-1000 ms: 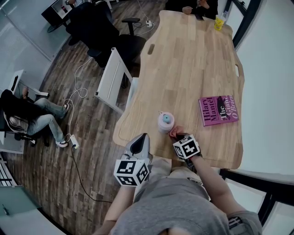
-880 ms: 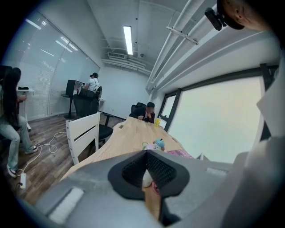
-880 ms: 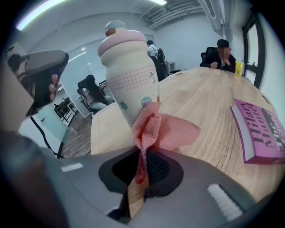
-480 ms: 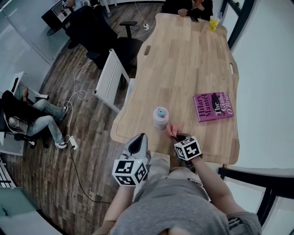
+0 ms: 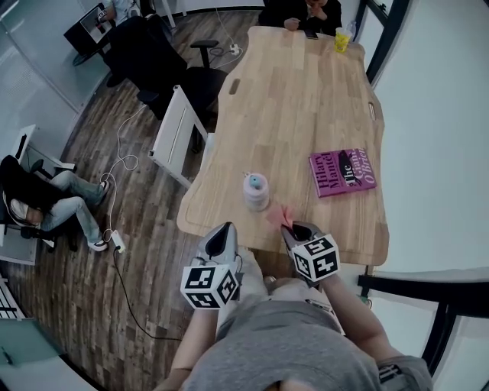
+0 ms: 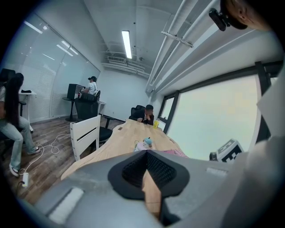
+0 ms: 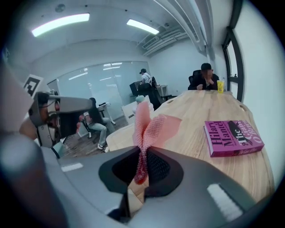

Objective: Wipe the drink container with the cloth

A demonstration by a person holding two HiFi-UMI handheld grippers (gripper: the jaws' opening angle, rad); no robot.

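Observation:
The drink container (image 5: 256,191), a pale tumbler with a blue-topped lid, stands upright near the table's near edge. In the left gripper view the container (image 6: 146,143) is small and straight ahead. My right gripper (image 5: 294,229) is shut on a pink mesh cloth (image 5: 276,215), which hangs just right of the container without clearly touching it. The cloth (image 7: 149,129) sticks up from the shut right gripper (image 7: 141,156). My left gripper (image 5: 221,237) is shut and empty, held short of the table edge; its left gripper view (image 6: 146,153) shows the jaws together.
A magenta book (image 5: 343,172) lies on the wooden table (image 5: 306,99) to the right. A yellow cup (image 5: 341,40) and a seated person (image 5: 302,11) are at the far end. A white chair (image 5: 176,134) and office chairs stand left of the table.
The right gripper has drawn back a little toward me with the cloth, widening the gap to the container. The left gripper stays low and shut. The head view has shifted.

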